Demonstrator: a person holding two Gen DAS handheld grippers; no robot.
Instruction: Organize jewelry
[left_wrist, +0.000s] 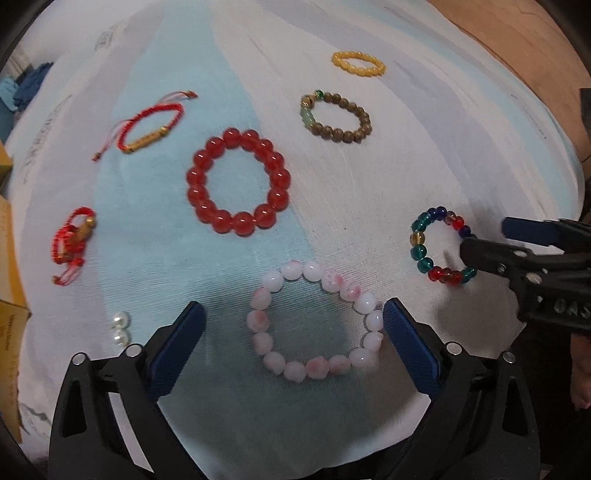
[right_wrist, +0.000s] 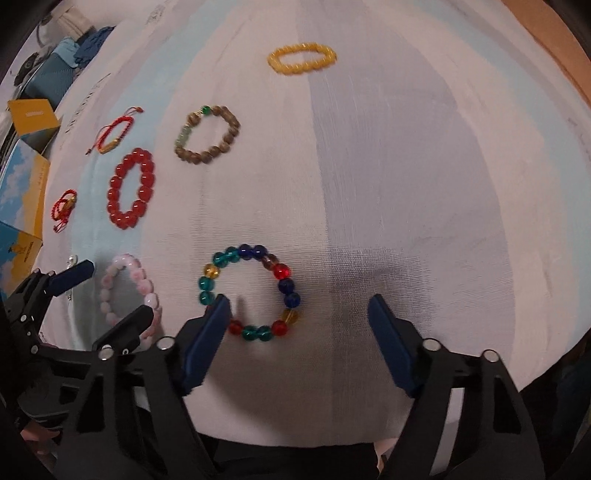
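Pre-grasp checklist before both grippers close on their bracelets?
1. Left gripper open: ok.
2. Pink-white bracelet between its fingers, pads not yet pressing: ok.
3. Right gripper open: ok.
4. Multicolour bracelet centred in right gripper: not ok; left finger sits over the ring's near-left beads, most of the ring lies beyond the tips.
5. Red bead bracelet apart from both targets: ok.
6. Fingertip height above cloth: cannot tell.

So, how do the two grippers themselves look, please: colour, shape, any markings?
Both look alike. The left gripper has black plastic fingers that taper forward, each lined on its inner face with a dark blue textured pad. Round silver fasteners sit at the finger bases. The right gripper has the same build; the left wrist view shows pale embossed lettering on its body, too blurred to read. No cables or sleeves show.
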